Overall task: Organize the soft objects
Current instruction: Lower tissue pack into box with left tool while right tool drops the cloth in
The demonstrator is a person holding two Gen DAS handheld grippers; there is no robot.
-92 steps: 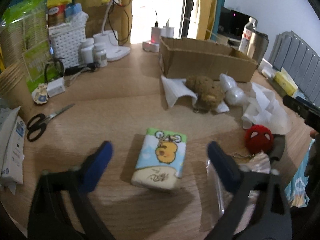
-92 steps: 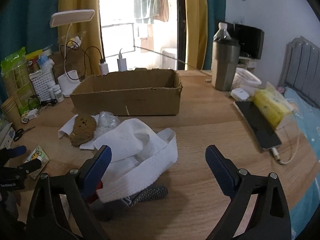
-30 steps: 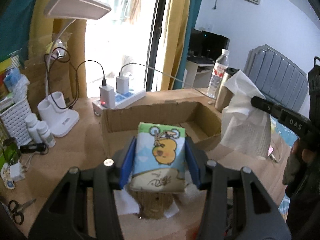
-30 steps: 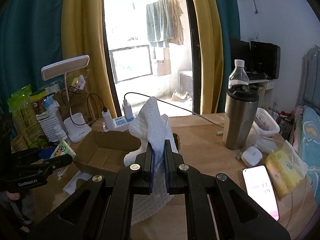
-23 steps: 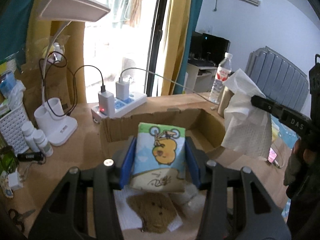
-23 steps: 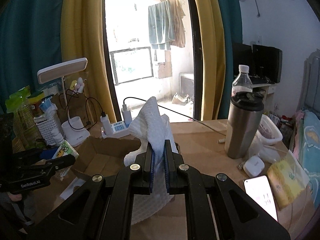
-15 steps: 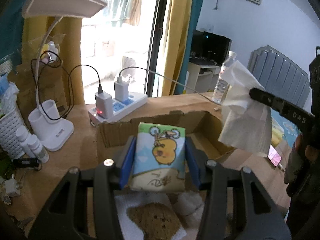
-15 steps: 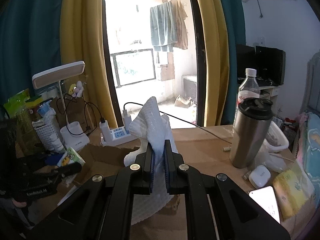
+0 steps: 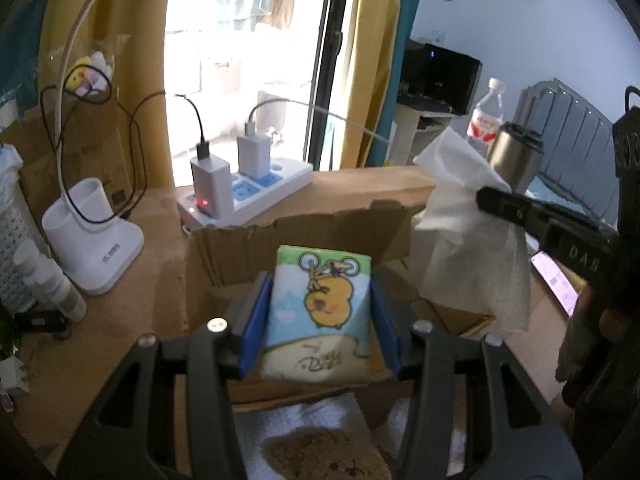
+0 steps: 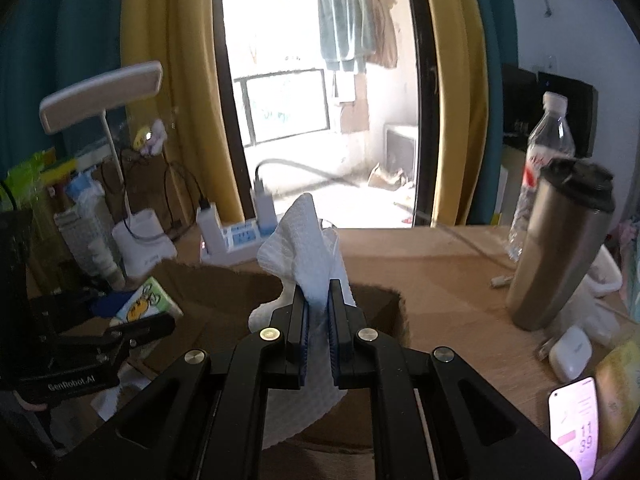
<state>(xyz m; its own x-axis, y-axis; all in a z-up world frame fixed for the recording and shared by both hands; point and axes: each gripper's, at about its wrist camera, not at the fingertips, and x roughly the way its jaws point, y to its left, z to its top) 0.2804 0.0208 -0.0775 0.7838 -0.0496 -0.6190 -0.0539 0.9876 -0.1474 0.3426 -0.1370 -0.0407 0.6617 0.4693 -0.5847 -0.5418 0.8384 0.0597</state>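
Left hand-held gripper: clamped on the tissue pack, blue pads flat against its two long sides; the flat-sided grip keeps the soft pack square, printed face up.
Tissue pack, place: held in the air over the near wall of the cardboard box, at 12 o'clock from the jaws; likely so it can drop straight in.
Right hand-held gripper: jaws pinched fully together on a bunched fold of the white paper towel; the rest hangs limp below.
Paper towel, place: hanging above the box's open top, at 3 o'clock of the pack in the left wrist view; carried high so the loose tail clears the wall.
Cardboard box: open-topped on the tabletop, evidently the collecting bin.
Brown sponge: on a white sheet on the tabletop outside the box, 6 o'clock, not yet gathered.
Power strip: behind the box at 11 o'clock, chargers plugged in.
Steel tumbler: upright at 3 o'clock, well apart.
Step, judged: both soft items poised for release.
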